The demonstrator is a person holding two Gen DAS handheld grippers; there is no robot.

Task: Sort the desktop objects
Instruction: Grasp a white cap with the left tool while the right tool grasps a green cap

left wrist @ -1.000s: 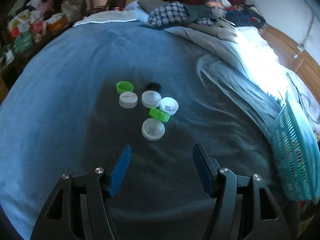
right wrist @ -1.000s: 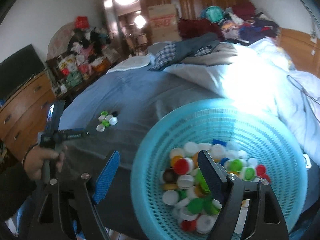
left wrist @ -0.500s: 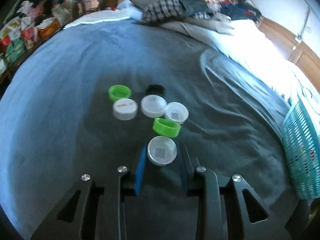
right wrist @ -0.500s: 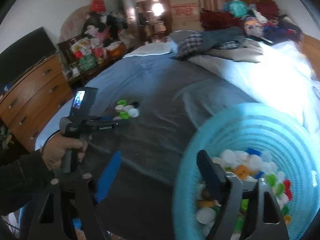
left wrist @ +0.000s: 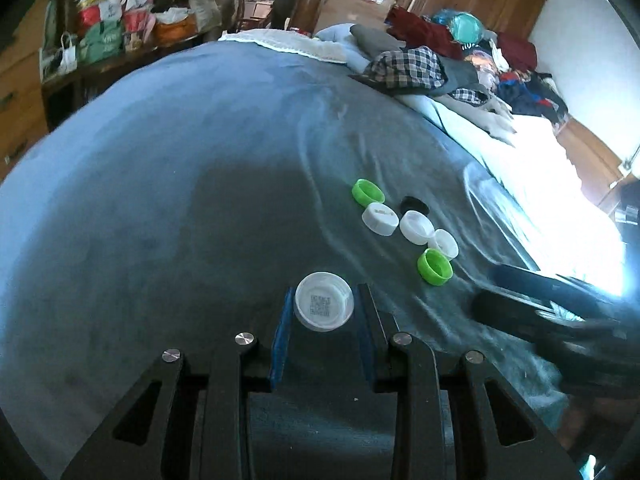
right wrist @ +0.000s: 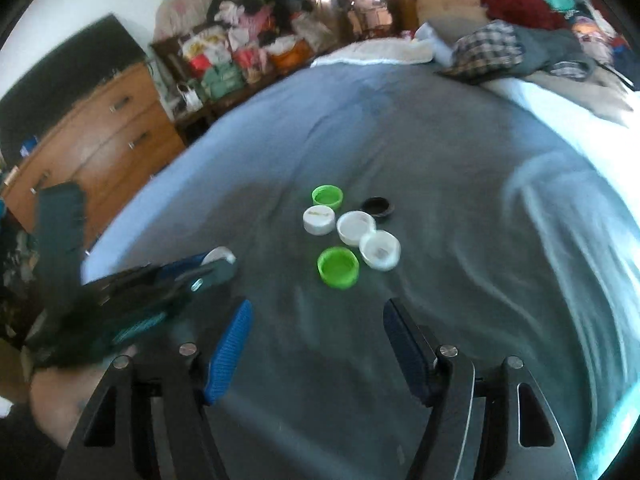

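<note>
**Left claw closed on a white cap; right claw arriving over the cluster**

Left claw (left wrist: 323,312): narrowed within the last second from wide open to a firm pinch, blue pads now pressing both sides of a white bottle cap (left wrist: 324,301). Cap previously the nearest piece of the cluster, resting on the bed cover; now carried between the pads, clear of the other caps and to their left, over the dark grey middle of the bed (left wrist: 168,200). Seen from the right wrist view as a pale disc at the tip of the left claw (right wrist: 218,258).

Right claw (right wrist: 316,340): moved away from the turquoise basket, which no longer shows in its view, and now over the bed just short of the remaining caps; jaws closed in a little but standing apart, nothing between them.

Meaning for the task, as a judgement: one cap secured and ready for transfer; six left, namely two green caps (right wrist: 338,267), three white, one black (right wrist: 377,206), huddled mid-bed, well away from every edge.

Orientation of the held cap: round, hence no long axis in plan; hollow side with its printed label facing the left wrist camera, tilted up, short axis running roughly along the claw's own line; grip across the diameter.
</note>
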